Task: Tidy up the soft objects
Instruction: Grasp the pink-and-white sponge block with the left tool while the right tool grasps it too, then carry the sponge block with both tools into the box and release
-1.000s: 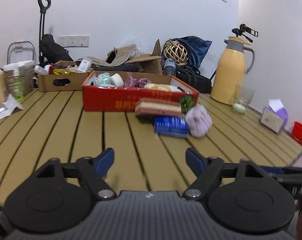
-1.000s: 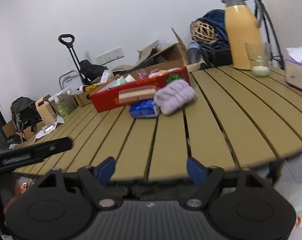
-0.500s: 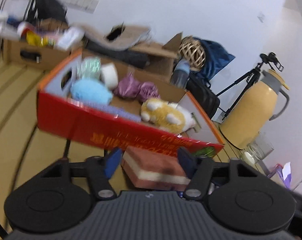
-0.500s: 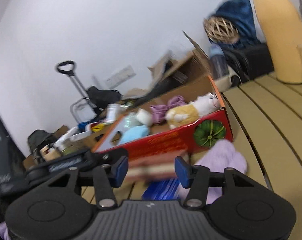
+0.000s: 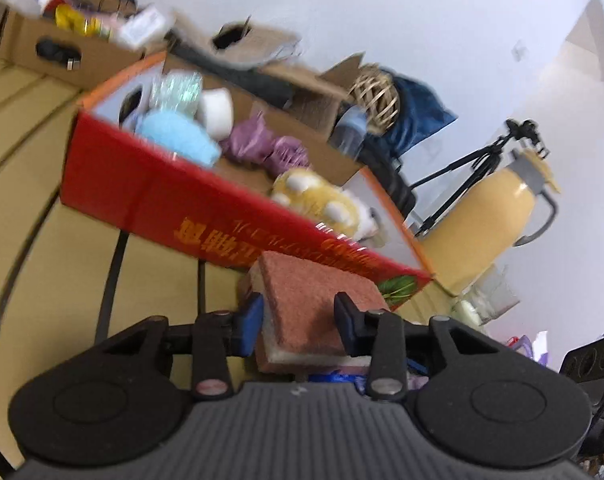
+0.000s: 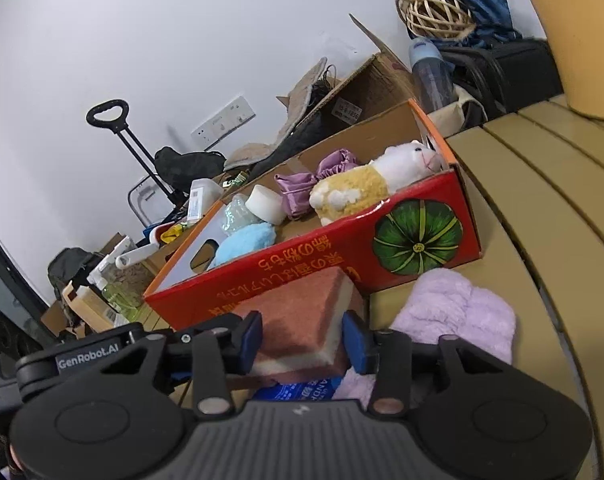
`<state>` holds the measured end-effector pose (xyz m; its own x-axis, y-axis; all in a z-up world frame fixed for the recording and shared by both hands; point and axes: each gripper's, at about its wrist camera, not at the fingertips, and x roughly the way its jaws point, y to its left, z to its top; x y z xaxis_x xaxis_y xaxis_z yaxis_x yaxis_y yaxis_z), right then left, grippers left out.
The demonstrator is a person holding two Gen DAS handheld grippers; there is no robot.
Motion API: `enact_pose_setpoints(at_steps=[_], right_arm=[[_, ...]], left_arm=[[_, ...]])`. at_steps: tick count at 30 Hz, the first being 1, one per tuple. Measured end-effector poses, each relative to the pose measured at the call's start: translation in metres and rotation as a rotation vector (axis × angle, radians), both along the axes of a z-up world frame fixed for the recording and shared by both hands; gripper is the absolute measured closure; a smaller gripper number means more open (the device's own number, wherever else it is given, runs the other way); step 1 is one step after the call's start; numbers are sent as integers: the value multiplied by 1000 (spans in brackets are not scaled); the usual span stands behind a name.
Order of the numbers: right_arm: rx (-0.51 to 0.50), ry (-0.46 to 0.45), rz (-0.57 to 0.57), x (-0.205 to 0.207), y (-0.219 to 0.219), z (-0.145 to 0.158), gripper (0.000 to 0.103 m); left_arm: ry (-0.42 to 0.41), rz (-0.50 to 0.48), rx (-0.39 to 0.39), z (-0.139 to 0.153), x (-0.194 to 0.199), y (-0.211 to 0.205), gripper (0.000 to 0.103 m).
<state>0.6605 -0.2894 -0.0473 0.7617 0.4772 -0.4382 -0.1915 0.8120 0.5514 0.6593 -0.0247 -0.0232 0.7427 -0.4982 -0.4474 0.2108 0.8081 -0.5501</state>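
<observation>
Both grippers have closed in from the table edge onto the sponge block that lay in front of the red box.

Between the left gripper's (image 5: 298, 318) blue pads the sponge (image 5: 313, 300) sits clamped, its coarse reddish top over a pale foam layer; the right gripper (image 6: 302, 336) brackets the same sponge (image 6: 302, 316), pads at its sides, though whether they press it cannot be told. Just under it lies a blue packet (image 6: 302, 390), and right of the right gripper a fluffy lilac cloth (image 6: 457, 312). Directly ahead stands the red cardboard box (image 6: 341, 268), holding a sky-blue puff (image 6: 246, 242), a white puck, crumpled purple fabric and a woolly yellow-and-white plush (image 6: 365, 186). The foam may squash and slip if squeezed unevenly, and lifting could snag the box's near wall.
</observation>
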Motion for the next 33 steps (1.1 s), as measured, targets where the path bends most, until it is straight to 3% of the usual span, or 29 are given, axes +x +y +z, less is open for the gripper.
enact_pose_setpoints(at_steps=[5, 9, 14, 24, 33], right_arm=[[35, -80, 33, -47, 2, 27, 66], [0, -136, 55, -124, 11, 41, 69], [-21, -123, 54, -205, 13, 36, 69], [-23, -139, 30, -271, -8, 45, 69], [-24, -133, 0, -251, -21, 48, 69]], left_arm=[[-114, 36, -6, 26, -81, 10, 70], [-113, 26, 5, 24, -162, 14, 70], [-104, 6, 61, 26, -222, 9, 70], [-154, -34, 72, 37, -262, -12, 70], [-154, -57, 62, 40, -218, -24, 70]])
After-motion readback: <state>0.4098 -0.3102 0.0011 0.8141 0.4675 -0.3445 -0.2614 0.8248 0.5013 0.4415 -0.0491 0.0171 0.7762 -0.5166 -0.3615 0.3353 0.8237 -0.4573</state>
